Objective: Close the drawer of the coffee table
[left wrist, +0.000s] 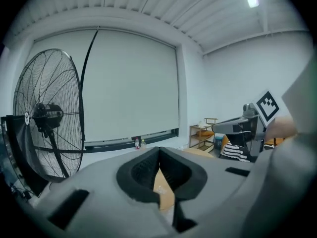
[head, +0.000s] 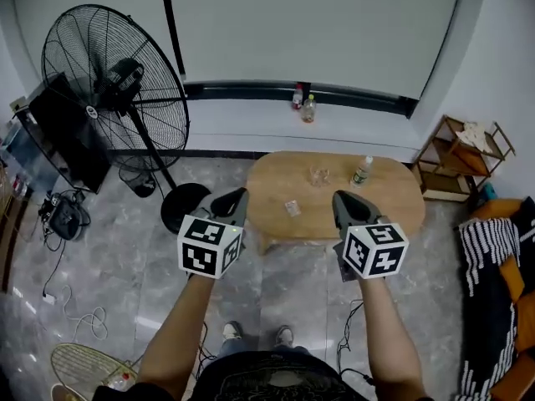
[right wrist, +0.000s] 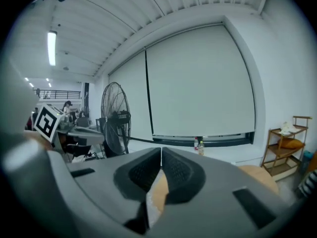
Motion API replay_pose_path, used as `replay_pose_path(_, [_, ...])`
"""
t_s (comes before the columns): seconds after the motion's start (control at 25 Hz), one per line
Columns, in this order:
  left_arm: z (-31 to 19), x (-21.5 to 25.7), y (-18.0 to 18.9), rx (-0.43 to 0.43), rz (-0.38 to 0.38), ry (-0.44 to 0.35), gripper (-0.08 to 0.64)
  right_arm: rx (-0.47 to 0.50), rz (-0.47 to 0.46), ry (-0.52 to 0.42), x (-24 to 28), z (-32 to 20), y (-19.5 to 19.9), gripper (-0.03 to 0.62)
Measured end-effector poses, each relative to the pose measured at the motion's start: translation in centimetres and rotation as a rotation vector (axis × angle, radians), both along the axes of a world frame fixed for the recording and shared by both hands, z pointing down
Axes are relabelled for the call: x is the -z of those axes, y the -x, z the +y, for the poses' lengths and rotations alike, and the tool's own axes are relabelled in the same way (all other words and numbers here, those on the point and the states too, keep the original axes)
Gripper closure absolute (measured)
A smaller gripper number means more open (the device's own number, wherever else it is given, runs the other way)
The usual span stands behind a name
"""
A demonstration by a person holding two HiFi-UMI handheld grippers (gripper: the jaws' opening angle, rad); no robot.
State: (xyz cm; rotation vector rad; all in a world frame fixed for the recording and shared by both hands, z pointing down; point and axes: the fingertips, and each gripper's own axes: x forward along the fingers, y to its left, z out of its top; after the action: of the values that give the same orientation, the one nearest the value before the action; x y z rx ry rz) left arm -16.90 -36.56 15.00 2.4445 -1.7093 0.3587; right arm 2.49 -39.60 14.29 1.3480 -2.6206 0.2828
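You hold both claws up side by side in front of you, pointing toward 12 o'clock and tipped slightly downward. Your left claw is closed: in the left gripper view its two black pads meet at the tips, with nothing between them. Your right claw is closed the same way, pads together and empty in its own view.

The oval wooden desk stands on the grey floor straight ahead at 12 o'clock, beyond both claw tips and not touched by either. From the head view you see mostly its top; the drawer cannot be made out along the near edge. On the top stand a clear plastic bottle toward 1 o'clock and a small glass just to its left, with a small clear packet nearer you.

A large standing fan is at 10 o'clock, its round base near the desk's left end. A wooden shelf sits at 2 o'clock against the wall. Two bottles stand on the window ledge at 12 o'clock, well behind the desk.
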Motion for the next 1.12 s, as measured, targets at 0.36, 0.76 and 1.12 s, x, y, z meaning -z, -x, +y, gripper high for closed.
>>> replay_pose_path(0.36, [0.2,1.7,2.3,-0.050,-0.043,-0.055,0.554,-0.034,0.011,-0.056,1.3,2.2,2.7,0.589])
replay_pose_path(0.76, [-0.7,2.5,3.0,-0.057,-0.038,-0.064,0.554,-0.069,-0.002,-0.078,2.0,2.0,2.8,0.589])
replay_pose_path(1.12, [-0.8,2.6,2.8,-0.070,-0.043,-0.073,0.554,-0.078,0.001,-0.090,2.3,1.7,3.0,0.588])
